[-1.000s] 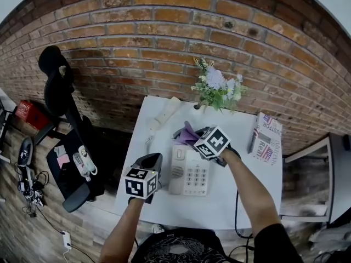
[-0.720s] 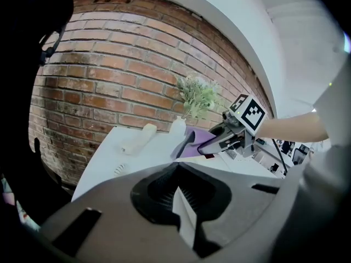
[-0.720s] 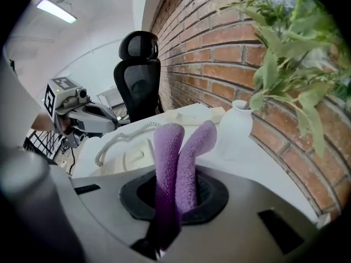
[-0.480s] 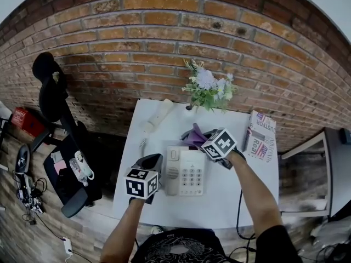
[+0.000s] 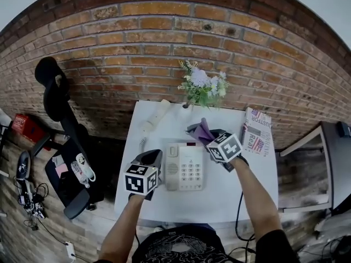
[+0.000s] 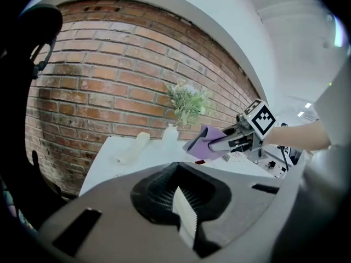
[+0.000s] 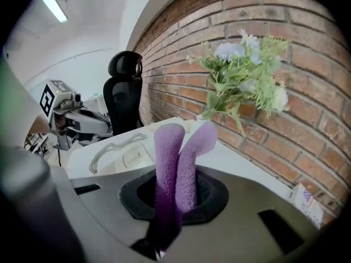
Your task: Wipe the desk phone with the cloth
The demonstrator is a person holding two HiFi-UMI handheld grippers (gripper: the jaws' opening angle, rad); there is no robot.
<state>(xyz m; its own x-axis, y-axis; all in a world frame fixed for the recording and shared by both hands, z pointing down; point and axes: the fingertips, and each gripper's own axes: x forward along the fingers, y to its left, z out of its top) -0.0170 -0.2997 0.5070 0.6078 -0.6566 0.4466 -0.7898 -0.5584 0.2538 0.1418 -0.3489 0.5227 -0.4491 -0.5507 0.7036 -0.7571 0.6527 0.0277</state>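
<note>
A white desk phone (image 5: 186, 167) lies on the white table (image 5: 164, 201). Its handset (image 5: 156, 115) is off the cradle and lies at the back left, with the coiled cord (image 5: 143, 141) running to it. My right gripper (image 5: 202, 136) is shut on a folded purple cloth (image 5: 203, 127), (image 7: 178, 163) and hovers over the phone's back right corner. My left gripper (image 5: 153, 158) is shut with nothing in it, beside the phone's left edge. The left gripper view shows the cloth (image 6: 204, 143) and the handset (image 6: 131, 148).
A vase of flowers (image 5: 201, 88) stands at the back of the table against the brick wall. A printed booklet (image 5: 256, 131) lies at the right edge. A black office chair (image 5: 55, 92) and cables are on the floor to the left.
My right gripper has carried the cloth to the right, from over the phone's back left to its back right corner. The left gripper has stayed by the phone's left edge.
</note>
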